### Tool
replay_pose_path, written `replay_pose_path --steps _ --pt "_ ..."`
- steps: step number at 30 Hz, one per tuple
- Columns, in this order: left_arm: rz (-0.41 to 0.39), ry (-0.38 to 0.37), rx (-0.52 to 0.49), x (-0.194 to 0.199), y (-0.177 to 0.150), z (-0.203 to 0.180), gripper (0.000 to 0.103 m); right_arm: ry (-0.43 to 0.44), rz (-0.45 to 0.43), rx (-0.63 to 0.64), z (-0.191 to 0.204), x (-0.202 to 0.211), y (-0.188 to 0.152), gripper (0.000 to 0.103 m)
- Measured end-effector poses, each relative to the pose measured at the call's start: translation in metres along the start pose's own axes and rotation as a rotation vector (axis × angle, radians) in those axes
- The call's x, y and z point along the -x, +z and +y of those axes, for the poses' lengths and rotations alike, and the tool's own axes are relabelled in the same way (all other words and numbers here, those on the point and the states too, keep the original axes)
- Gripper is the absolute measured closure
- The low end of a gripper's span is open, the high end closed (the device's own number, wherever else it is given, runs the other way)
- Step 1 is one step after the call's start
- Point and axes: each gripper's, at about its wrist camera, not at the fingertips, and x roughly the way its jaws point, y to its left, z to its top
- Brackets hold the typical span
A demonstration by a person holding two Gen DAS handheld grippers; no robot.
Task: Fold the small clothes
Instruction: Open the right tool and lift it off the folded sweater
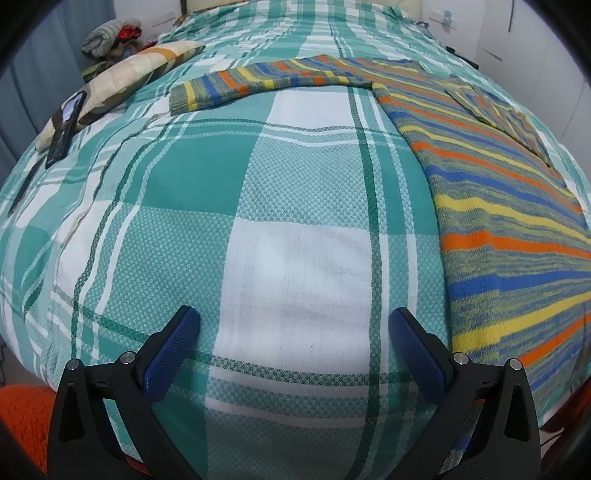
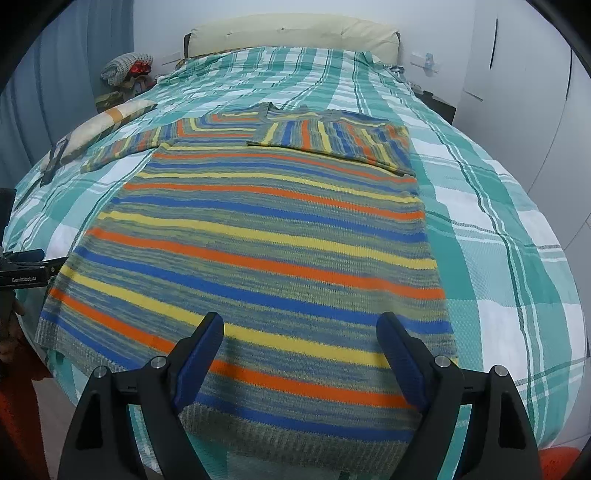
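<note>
A striped knit sweater (image 2: 266, 236) in orange, blue, yellow and grey lies flat on the bed, hem toward me. Its right sleeve (image 2: 332, 142) is folded across the chest. Its left sleeve (image 2: 129, 149) stretches out to the left. In the left wrist view the sweater (image 1: 498, 221) lies at the right, its outstretched sleeve (image 1: 258, 83) running left. My right gripper (image 2: 300, 325) is open and empty, just above the hem. My left gripper (image 1: 294, 321) is open and empty over bare bedspread, left of the sweater.
A teal and white plaid bedspread (image 1: 207, 177) covers the bed. A pillow (image 1: 122, 77) with a dark phone (image 1: 64, 127) on it lies at the left edge. A pile of clothes (image 2: 127, 68) sits far left. A headboard (image 2: 291, 33) and white cabinets (image 2: 517, 92) stand beyond.
</note>
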Motion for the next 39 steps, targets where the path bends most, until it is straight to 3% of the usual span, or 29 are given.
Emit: replay_pose_path --steps 33,36,39 --pt "0.000 0.004 -0.024 0.000 -0.001 -0.003 0.000 -0.001 -0.033 0.018 0.008 0.000 0.001 0.019" --pt "0.044 -0.033 -0.008 0.007 0.008 0.004 0.001 0.006 -0.038 0.011 0.008 0.000 0.002 0.019" --pt "-0.018 -0.179 0.135 0.025 0.032 0.033 0.001 0.014 -0.052 -0.002 0.006 0.003 0.005 0.019"
